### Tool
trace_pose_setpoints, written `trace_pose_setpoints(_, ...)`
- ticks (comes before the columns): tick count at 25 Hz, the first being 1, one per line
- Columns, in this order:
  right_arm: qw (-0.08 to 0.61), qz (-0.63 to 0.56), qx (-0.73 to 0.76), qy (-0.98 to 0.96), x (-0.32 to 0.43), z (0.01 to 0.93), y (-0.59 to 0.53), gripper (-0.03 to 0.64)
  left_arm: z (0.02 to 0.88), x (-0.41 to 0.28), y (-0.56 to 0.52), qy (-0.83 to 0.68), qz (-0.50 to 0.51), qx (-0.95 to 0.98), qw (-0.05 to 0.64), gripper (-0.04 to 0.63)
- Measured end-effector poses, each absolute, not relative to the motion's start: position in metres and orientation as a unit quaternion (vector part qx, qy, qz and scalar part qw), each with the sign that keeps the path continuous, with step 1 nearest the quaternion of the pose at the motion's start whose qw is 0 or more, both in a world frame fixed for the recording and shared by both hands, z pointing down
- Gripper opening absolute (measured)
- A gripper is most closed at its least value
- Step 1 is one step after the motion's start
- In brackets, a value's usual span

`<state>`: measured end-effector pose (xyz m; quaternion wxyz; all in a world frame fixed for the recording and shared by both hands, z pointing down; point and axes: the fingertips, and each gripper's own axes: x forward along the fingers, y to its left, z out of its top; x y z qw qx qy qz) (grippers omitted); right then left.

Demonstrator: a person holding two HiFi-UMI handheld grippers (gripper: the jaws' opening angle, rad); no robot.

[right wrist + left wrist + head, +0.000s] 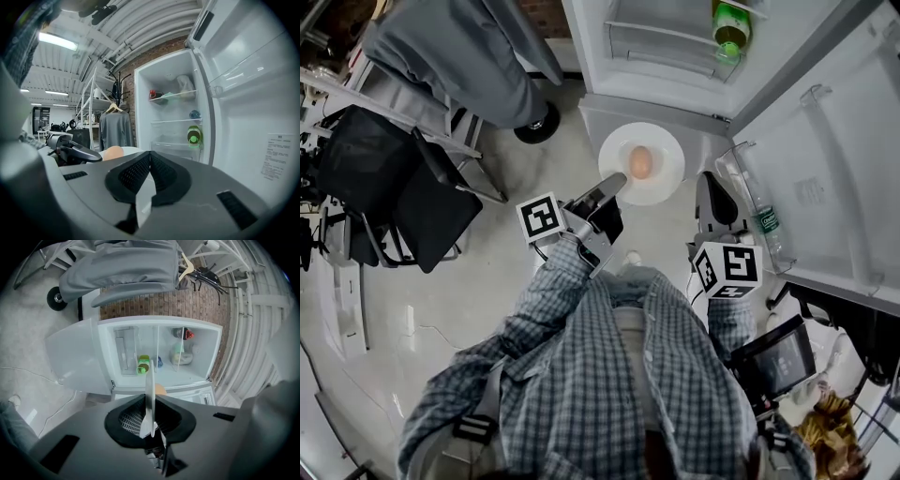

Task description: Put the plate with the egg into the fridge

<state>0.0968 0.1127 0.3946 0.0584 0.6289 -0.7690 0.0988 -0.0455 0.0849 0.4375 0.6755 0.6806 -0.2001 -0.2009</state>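
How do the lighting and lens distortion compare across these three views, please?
Head view: soft, even light; the plate and egg are sharp, and straight edges bow. Left gripper view: strong fisheye with black corners; the fridge interior is bright, and the plate sits edge-on in the left gripper. Right gripper view: a ceiling lamp glares at upper left; the right gripper looks soft, the green bottle fairly clear.

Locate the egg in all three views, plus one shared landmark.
Head view: egg on the plate, upper centre, before the open fridge.
Left gripper view: a sliver at centre, right of the edge-on plate.
Right gripper view: left of centre, above the jaws.
Shared landmark: the green bottle in the fridge.
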Motion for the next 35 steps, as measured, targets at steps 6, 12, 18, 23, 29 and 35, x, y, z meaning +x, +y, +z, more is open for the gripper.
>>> trace_pose_setpoints(6, 0.064, 0.1, 0.626, -0.771, 0.11, 0.401, 0.103, 0.006, 0.439, -0.034, 0.074, -0.206, -0.198, 0.682, 0.673, 0.041)
trace_pose_setpoints(12, 0.058, 0.108, 0.625, -0.771, 0.113, 0.402, 0.099, 0.006, 0.436, -0.032, 0.071, -0.209, -0.198, 0.678, 0.676, 0.041)
trace_pose_setpoints(18, 0.052, 0.113, 0.634, -0.763, 0.123, 0.404, 0.092, 0.006, 0.44, -0.026, 0.061, -0.206, -0.196, 0.677, 0.679, 0.041)
trace_pose_setpoints(23, 0.051, 0.112, 0.643, -0.756, 0.128, 0.402, 0.077, 0.006, 0.441, -0.022, 0.043, -0.198, -0.189, 0.679, 0.681, 0.041)
trace_pose_setpoints(29, 0.053, 0.107, 0.647, -0.753, 0.123, 0.397, 0.048, 0.006, 0.438, -0.02, 0.013, -0.188, -0.185, 0.68, 0.684, 0.041)
trace_pose_setpoints(35, 0.047, 0.107, 0.658, -0.744, 0.126, 0.395, 0.02, 0.006, 0.435, -0.017, -0.019, -0.174, -0.184, 0.684, 0.684, 0.041)
